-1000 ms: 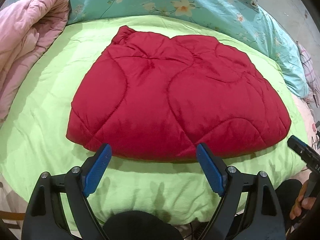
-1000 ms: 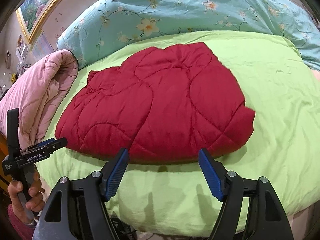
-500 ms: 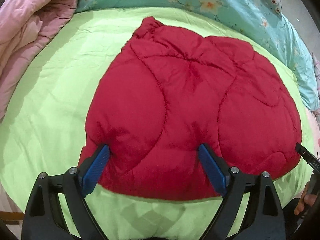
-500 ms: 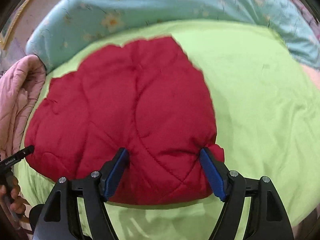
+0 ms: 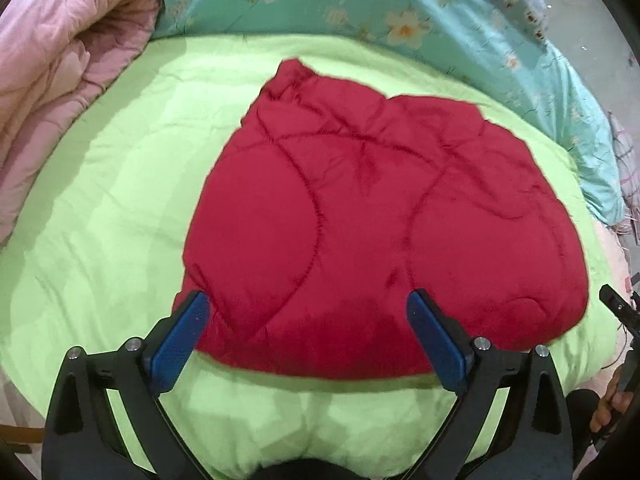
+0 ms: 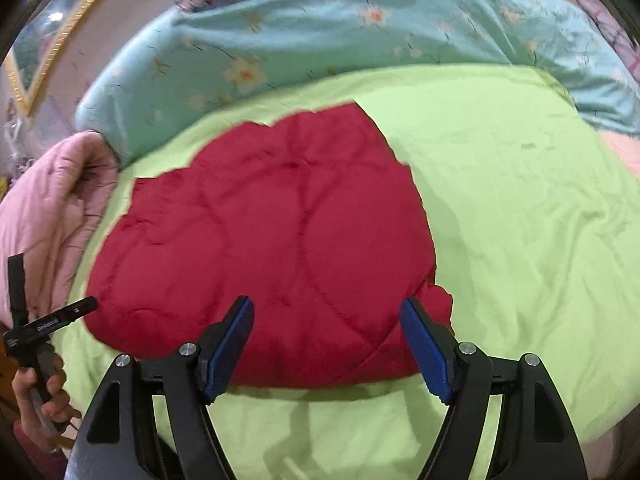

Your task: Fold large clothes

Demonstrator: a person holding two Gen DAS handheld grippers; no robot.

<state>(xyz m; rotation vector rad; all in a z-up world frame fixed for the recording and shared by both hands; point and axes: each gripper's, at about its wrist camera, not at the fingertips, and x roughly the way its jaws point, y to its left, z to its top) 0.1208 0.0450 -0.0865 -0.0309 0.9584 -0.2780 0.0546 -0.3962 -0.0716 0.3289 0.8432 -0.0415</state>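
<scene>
Jaws of both grippers stand wide open, with nothing held between the blue pads.

Left gripper point(image 5: 308, 334): its 2 pads frame the near edge of the red quilted garment point(image 5: 384, 232). The left pad point(image 5: 178, 342) sits at the garment's near-left corner; the right pad point(image 5: 436, 340) overlaps the near hem. Contact with the fabric cannot be confirmed from this view.

Right gripper point(image 6: 328, 344): its 2 pads frame the near-right part of the garment point(image 6: 276, 240). The right pad point(image 6: 426, 350) sits just beside a small bunched corner at the near-right edge. The left pad point(image 6: 228, 348) lies over the near hem.

Garment position: it lies flat on the green quilt point(image 5: 100, 200), roughly centred, with curved stitch lines showing on top.

Surroundings: a pink quilt point(image 5: 60, 60) is bunched at the left of the bed. A teal floral quilt point(image 5: 360, 4) runs along the far side. In the right wrist view, the left hand point(image 6: 38, 396) grips the left gripper's handle at the lower left edge.
</scene>
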